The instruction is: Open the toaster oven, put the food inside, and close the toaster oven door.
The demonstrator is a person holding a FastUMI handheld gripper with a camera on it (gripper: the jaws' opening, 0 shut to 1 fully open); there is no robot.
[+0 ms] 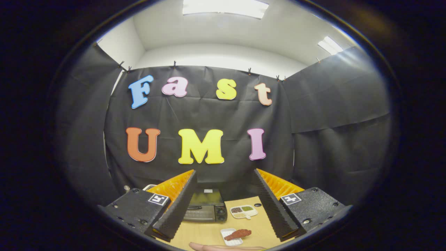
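Wooden tabletop (205,237), black cloth behind. Toaster oven (205,208) at back, door shut; food (237,234) on small white tray nearer than oven, divided dish (244,211) right of oven. Gripper (224,188) wide open, empty, held high. Step: approach; next reach oven's door handle.

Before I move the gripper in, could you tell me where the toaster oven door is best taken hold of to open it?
Grip the bar handle running across the top of the toaster oven door, coming from the front. The door is shut and the handle is probably its only graspable part. The gripper is open, its fingers wide apart and holding nothing, with the oven beyond them.
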